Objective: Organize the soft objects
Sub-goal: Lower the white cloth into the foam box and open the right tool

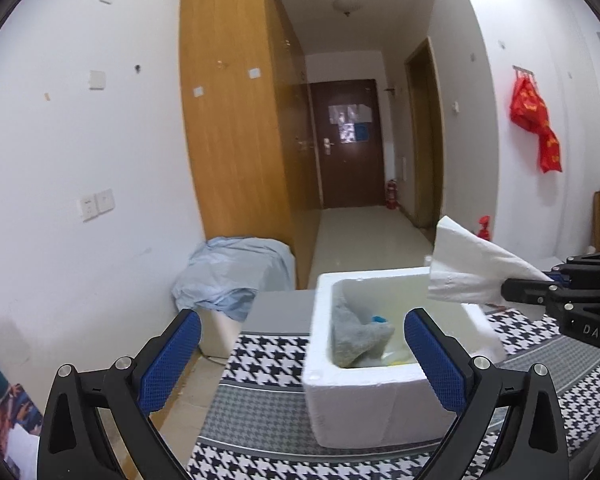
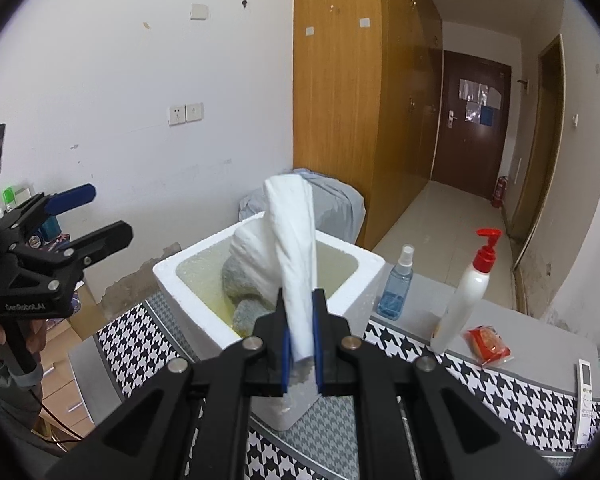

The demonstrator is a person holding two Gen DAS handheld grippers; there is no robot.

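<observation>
Left wrist view, left to right: a crumpled pale-blue cloth [image 1: 236, 270] is draped over a white container against the white wall beside a tall wooden wardrobe [image 1: 236, 120]. The left gripper [image 1: 302, 356], black with blue ribbed pads, stands with its jaws spread fully wide and nothing between them; through the gap appears the open white foam box [image 1: 364, 408], resting on a black-and-white houndstooth cloth [image 1: 260, 356] that covers the table. Inside the box a grey fuzzy cloth [image 1: 356, 336] lies slumped against the left inner wall, with a small blue item [image 1: 378, 319] just behind it. At the right edge the right gripper [image 1: 512, 290] reaches in above the far right corner of the box, its jaws clamped on a white paper towel [image 1: 468, 272] that fans out to the left. Right wrist view, left to right: the left gripper [image 2: 100, 216] is held by a hand [image 2: 4, 336] beside the box, jaws apart and empty. The foam box [image 2: 192, 292] sits at centre; the right gripper [image 2: 300, 336] pinches the lower end of the paper towel [image 2: 292, 240], which stands upright and drapes over the box's opening. Beyond the box stand a clear blue spray bottle [image 2: 398, 284] and a white pump bottle with a red top [image 2: 466, 296], then a red packet [image 2: 488, 344] and a white remote control [image 2: 588, 396] near the table's right edge.
</observation>
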